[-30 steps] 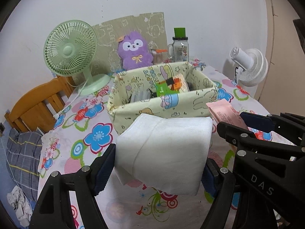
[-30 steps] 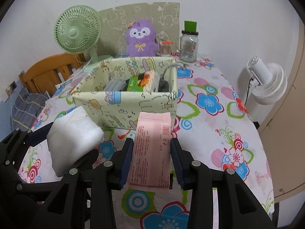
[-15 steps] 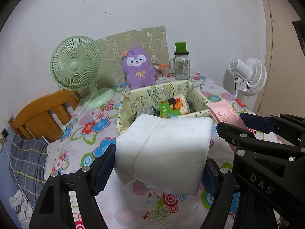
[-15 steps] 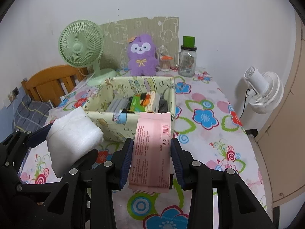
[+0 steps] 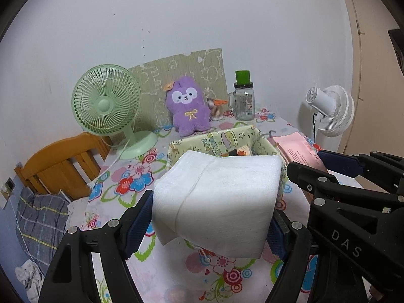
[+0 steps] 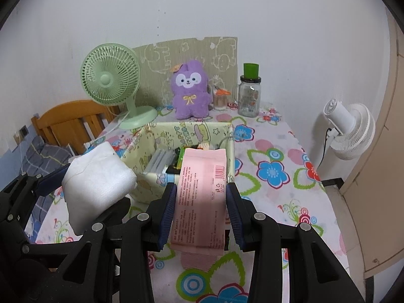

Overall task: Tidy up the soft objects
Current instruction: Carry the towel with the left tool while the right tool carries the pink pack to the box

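My left gripper (image 5: 209,217) squeezes a light, squashy white pack (image 5: 217,202) by its sides; my right gripper (image 6: 200,212) clamps the floppy pink packet (image 6: 202,199) mid-length

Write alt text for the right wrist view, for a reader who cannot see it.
The right gripper clamps a pink packet between its fingers, held above a floral tablecloth in front of a fabric storage box with items inside. To its left, the left gripper holds a white foam block. A purple plush and green fan stand behind.
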A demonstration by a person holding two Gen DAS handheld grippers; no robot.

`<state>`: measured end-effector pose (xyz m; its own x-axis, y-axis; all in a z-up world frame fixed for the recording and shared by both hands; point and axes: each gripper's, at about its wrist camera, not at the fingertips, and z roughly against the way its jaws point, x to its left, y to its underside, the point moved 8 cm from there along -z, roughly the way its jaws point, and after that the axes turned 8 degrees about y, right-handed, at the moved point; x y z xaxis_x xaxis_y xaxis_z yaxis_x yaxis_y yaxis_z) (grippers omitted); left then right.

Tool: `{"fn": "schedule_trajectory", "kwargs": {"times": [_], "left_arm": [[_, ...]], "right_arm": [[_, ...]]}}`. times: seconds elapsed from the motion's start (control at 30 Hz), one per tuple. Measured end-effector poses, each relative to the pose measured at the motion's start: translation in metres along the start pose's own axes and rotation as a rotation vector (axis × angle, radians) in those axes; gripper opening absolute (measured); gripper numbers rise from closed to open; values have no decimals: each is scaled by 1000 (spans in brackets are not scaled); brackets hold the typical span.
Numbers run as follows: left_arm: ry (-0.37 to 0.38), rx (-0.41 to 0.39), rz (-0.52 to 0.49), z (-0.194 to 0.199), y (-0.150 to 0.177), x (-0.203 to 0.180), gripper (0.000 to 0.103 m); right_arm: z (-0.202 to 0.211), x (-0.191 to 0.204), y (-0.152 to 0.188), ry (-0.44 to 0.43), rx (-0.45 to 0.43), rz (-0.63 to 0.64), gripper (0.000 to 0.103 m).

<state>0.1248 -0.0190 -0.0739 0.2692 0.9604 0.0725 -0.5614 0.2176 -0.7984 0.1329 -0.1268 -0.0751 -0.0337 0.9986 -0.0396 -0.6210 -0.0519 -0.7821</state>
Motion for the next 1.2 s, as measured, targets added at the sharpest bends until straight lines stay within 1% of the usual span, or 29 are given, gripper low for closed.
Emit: {"fn": "schedule_trajectory", "kwargs": {"times": [0.37, 0.73, 1.1, 1.2], "left_arm": [[-8, -32, -3, 0, -20, 8, 81], [-20, -49, -10, -11, -38, 16, 81], [-14, -37, -21, -33, -51, 23, 81], [20, -22, -26, -42, -53, 21, 81]], "right_arm": [[1, 2, -22, 0, -35, -4, 43], [-9, 4, -44, -7, -55, -4, 43], [-31, 3, -59, -5, -49, -11, 43], [-37, 3, -64, -12, -43, -22, 43]]}}
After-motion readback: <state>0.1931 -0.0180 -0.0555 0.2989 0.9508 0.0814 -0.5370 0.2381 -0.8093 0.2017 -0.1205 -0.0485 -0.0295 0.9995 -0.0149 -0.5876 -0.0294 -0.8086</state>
